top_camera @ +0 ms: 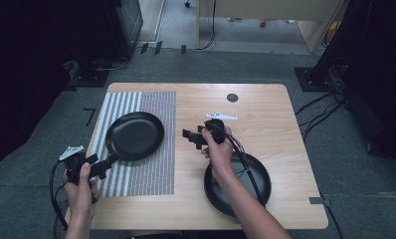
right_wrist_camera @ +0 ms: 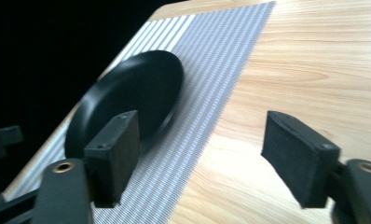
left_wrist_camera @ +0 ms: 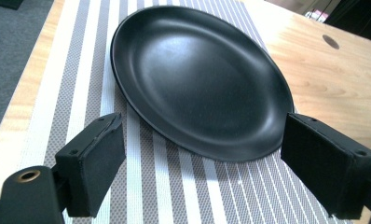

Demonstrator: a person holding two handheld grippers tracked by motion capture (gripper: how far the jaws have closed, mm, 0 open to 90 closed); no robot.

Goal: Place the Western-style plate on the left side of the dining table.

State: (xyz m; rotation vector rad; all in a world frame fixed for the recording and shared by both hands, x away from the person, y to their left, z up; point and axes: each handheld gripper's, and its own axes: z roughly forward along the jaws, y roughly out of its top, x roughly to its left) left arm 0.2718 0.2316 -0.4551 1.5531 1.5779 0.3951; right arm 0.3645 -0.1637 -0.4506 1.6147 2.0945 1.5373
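Gaping fingers, left: the left gripper (top_camera: 100,166) stands wide, its pads (left_wrist_camera: 96,161) apart with nothing between them, just short of the near rim of the black plate (top_camera: 135,135).
Fingers, right: the right gripper (top_camera: 190,137) is spread wide too, nothing between its pads (right_wrist_camera: 116,149), above bare wood and aimed toward that plate.
Hands: left hand (top_camera: 80,186) at the counter's near left corner; right hand (top_camera: 218,149) over the middle.
Plate on mat: upright, flat on the striped placemat (top_camera: 151,169), touching neither gripper.
Second plate: another black plate (top_camera: 258,174) lies on bare wood near the right front, partly under the right forearm.
Counter (top_camera: 265,114): light wood, placemat covering its left part.
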